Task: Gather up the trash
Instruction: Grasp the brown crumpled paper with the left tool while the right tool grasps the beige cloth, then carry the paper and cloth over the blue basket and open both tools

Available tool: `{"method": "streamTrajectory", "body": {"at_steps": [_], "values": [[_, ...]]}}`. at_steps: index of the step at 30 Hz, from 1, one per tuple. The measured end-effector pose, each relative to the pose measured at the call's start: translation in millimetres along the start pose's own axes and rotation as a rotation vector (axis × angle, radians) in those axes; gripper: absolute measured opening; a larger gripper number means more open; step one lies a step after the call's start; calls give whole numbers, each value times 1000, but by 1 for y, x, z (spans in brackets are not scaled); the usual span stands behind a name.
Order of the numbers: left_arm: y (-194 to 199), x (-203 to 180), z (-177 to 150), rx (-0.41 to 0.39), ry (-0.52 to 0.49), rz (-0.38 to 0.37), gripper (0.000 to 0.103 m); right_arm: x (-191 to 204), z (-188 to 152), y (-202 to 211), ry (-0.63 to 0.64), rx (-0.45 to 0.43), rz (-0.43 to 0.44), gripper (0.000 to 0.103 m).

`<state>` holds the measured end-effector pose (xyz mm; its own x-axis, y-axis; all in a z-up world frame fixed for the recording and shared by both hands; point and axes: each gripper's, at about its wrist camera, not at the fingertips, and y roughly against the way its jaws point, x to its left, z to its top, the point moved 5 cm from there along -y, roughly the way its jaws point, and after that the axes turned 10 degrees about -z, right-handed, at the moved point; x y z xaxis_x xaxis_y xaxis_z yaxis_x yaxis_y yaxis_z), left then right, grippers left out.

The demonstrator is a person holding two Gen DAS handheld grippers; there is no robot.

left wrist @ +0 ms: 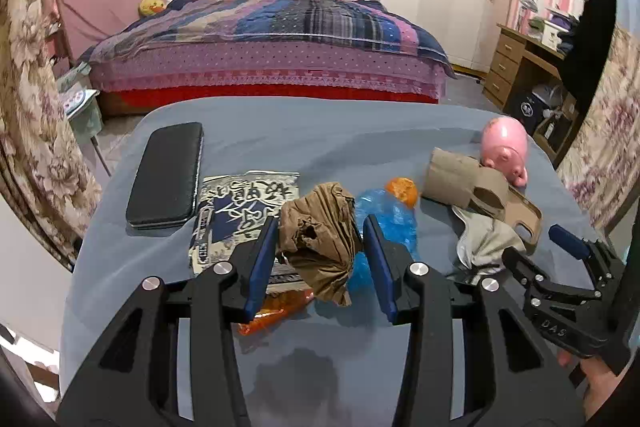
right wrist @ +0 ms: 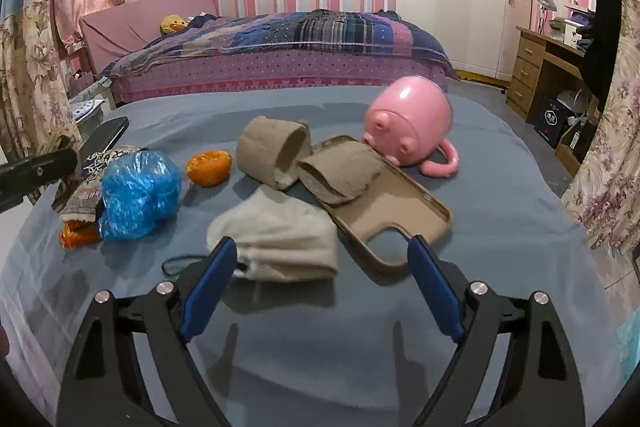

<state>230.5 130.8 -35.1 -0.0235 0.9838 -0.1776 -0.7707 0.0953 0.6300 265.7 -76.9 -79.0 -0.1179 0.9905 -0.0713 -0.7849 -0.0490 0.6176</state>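
Holding a crumpled brown paper wad [left wrist: 320, 239] between their blue pads, our left tongs [left wrist: 320, 259] grip it just above the grey-blue counter [left wrist: 248, 139]. Behind the wad lies a printed snack packet [left wrist: 240, 211], and a crumpled blue plastic bag [left wrist: 390, 223] sits just to its right, with an orange wrapper [left wrist: 272, 311] below the left pad. An orange peel [left wrist: 402, 189] rests just beyond the blue bag. Left of the packet lies a black case [left wrist: 166, 175].

Our right tongs [right wrist: 320, 283] stand wide apart with nothing between the pads, hovering over the counter. Directly ahead of them lies a folded whitish cloth [right wrist: 280, 235]. To its right, a tan phone case [right wrist: 392, 211] lies open side up, with a torn cardboard piece [right wrist: 340, 171] on top. A cardboard roll [right wrist: 272, 151] lies behind the cloth. A pink pig-shaped mug [right wrist: 412, 119] lies tipped on its side at the far end of the phone case. A bed [left wrist: 264, 55] stands beyond the counter.
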Motion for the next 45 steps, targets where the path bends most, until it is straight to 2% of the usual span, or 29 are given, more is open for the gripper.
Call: {"method": "streamTrajectory", "body": {"at_steps": [4,7,9,12,13,16,21,29,34,41,45], "values": [[2,2,2,-12,18,-22,43,18,0,-19,22,66,20,74],[2,-3,2,-10,-8,-17,43,25,-3,-30,31,112,38,67],[1,-6,1,-5,-18,-16,43,27,-3,-32,23,125,72,57],[0,-10,2,2,-23,-25,43,29,-4,-32,25,122,99,39],[0,-11,2,3,-26,-25,43,30,-5,-29,24,114,113,30],[1,-12,1,4,-34,-24,43,23,-6,-16,16,66,104,24],[0,-16,2,9,-29,-39,43,-3,-11,8,31,35,79,24],[1,-50,0,8,-88,-93,43,-83,-16,63,-11,-22,-6,24],[5,-78,1,1,-114,-177,43,-133,-21,106,-55,-86,-85,24],[3,-147,-2,-1,-165,-307,43,-193,-36,141,-111,-135,-198,24],[2,-198,-9,-6,-235,-352,43,-240,-44,153,-212,-154,-272,24]]}}
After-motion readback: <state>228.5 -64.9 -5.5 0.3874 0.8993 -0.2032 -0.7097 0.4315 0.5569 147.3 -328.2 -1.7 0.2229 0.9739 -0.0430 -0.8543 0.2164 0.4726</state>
